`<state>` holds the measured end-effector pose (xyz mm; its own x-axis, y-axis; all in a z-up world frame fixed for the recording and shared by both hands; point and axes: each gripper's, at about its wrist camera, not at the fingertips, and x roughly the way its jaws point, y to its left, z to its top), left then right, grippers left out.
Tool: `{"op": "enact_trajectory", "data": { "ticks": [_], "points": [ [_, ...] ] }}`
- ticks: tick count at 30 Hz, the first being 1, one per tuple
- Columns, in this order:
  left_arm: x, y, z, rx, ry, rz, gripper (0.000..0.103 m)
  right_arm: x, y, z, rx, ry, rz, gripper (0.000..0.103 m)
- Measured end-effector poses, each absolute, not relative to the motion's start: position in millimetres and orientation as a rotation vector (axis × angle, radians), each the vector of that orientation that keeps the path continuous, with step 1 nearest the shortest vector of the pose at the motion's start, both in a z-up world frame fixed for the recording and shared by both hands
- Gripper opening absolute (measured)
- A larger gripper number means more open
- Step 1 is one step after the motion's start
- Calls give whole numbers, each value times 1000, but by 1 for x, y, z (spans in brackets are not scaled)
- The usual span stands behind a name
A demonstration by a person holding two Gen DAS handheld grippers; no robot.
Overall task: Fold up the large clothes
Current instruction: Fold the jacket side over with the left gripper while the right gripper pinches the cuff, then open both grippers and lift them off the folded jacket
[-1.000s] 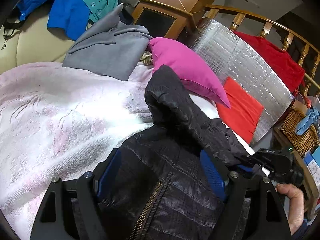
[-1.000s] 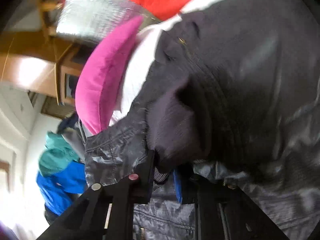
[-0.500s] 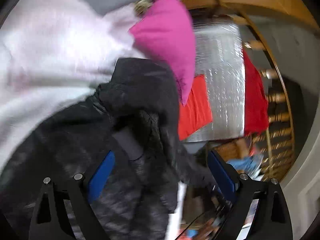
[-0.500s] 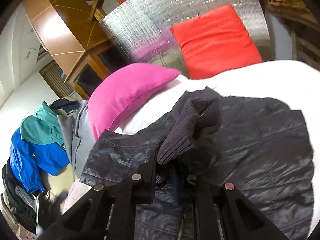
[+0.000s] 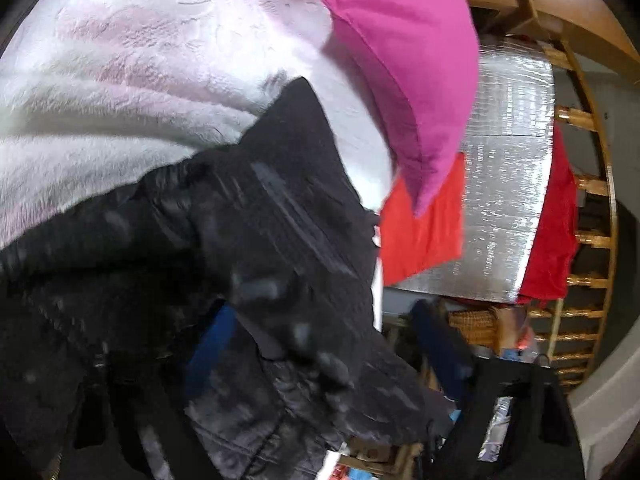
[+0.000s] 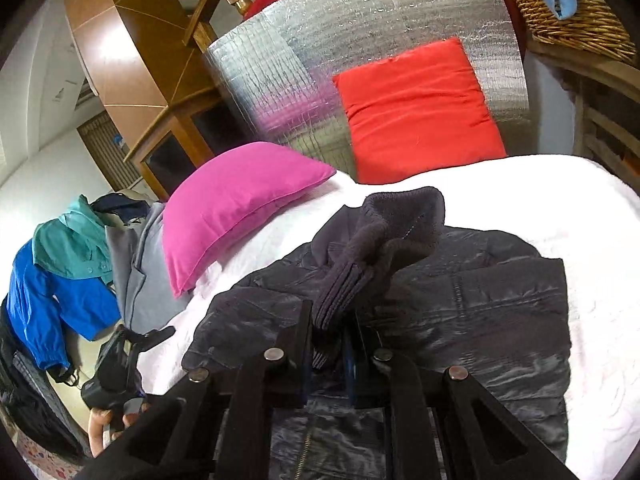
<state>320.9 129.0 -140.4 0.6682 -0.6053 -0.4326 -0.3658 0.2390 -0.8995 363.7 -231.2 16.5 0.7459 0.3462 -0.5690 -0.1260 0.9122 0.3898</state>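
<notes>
Black quilted jacket (image 6: 460, 308): thin synthetic shell, slight sheen, stitched panels; metal zip at front. Its knitted cuff (image 6: 376, 256): ribbed, matt, woolly grey. Blanket (image 5: 132, 80) under it: fleecy, pale pink-white, embossed pattern (soft nap, no shine). Magenta pillow (image 6: 236, 204) and orange-red cushion (image 6: 420, 108): plain woven cloth, matt, smooth. Panel (image 6: 304, 40) behind them: crinkled silver foil, reflective. Basket (image 6: 568, 12): rough woven wicker. Cabinet (image 6: 136, 64): polished wood, glossy. Right gripper (image 6: 328, 354) frame: matt black plastic, metal screw heads.
</notes>
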Motion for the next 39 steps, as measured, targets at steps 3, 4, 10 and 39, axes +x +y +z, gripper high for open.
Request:
{"op": "enact_trajectory", "data": {
  "ticks": [3, 4, 10, 39],
  "points": [
    [330, 125, -137, -1263, 954, -166, 30, 364, -231, 30, 310, 654, 260, 13],
    [331, 123, -133, -1218, 950, -163, 20, 362, -231, 38, 293, 631, 258, 13],
    [334, 100, -122, -1001, 957, -173, 15, 347, -251, 39, 244, 565, 183, 12],
    [302, 77, -45, -339, 815, -155, 68, 324, -342, -46, 528, 778, 169, 83]
  ]
}}
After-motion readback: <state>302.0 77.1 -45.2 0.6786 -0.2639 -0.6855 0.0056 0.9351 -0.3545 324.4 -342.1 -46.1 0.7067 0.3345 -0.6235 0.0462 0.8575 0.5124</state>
